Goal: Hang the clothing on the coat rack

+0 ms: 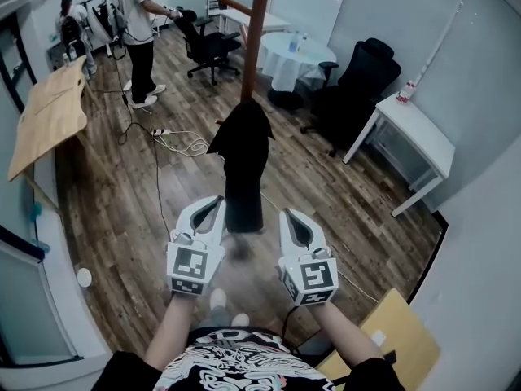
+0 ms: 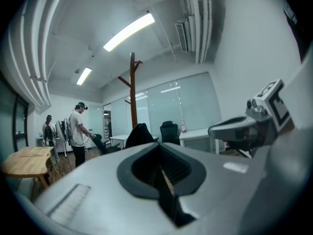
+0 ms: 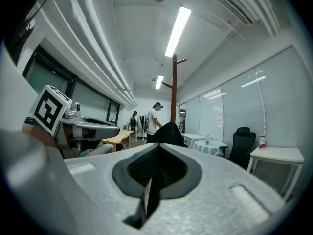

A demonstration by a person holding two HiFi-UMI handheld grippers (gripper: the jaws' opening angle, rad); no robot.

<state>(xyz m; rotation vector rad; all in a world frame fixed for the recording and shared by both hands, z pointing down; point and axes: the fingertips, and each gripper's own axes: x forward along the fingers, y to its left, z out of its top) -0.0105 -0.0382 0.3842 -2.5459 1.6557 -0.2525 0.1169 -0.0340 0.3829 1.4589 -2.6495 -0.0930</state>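
Note:
A black garment (image 1: pixel 244 169) hangs from the brown wooden coat rack (image 1: pixel 258 31) and drapes down its pole. Both grippers are held side by side just short of it, one on each side of its lower end and not touching it. My left gripper (image 1: pixel 213 208) is shut and holds nothing. My right gripper (image 1: pixel 291 217) is shut and holds nothing too. In the left gripper view the coat rack (image 2: pixel 133 92) and the garment (image 2: pixel 139 134) stand beyond the closed jaws. The right gripper view shows the coat rack (image 3: pixel 174 87) and the garment (image 3: pixel 168 131) straight ahead.
A person in a white shirt (image 1: pixel 138 31) stands at the back left, with another person (image 1: pixel 69 23) behind. A wooden table (image 1: pixel 53 112) is at the left, and cables (image 1: pixel 175 141) lie on the floor. Office chairs (image 1: pixel 358 80), a round white table (image 1: pixel 297 55) and a white desk (image 1: pixel 415 129) are at the right.

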